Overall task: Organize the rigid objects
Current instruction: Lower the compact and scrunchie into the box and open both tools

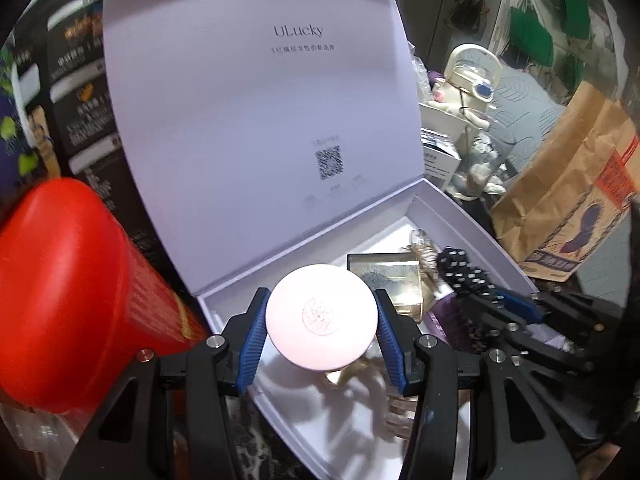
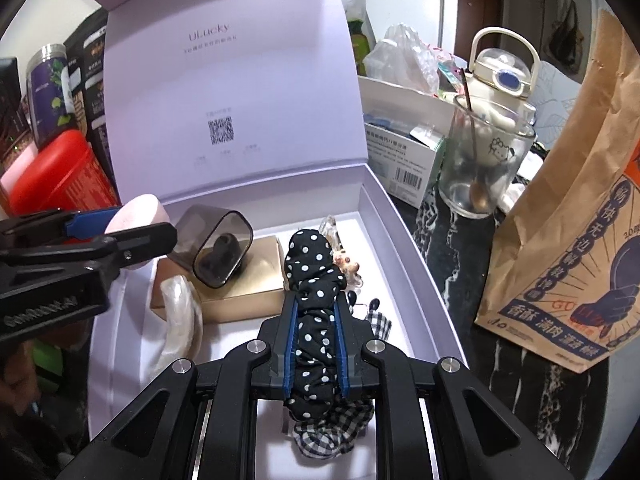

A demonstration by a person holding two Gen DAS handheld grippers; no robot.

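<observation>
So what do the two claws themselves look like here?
Both match: the left claw and right claw have black plastic linkage frames with triangular cut-outs, silver round pivot bolts and ribbed blue pads. The right-wrist view shows raised lettering on the left claw's side, too blurred to read.

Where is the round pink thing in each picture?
Left wrist view: the round pink compact sits low in the middle, clamped in the left claw.
Right wrist view: it peeks in at the left edge.
Shared landmark: the QR code inside the box lid.
</observation>
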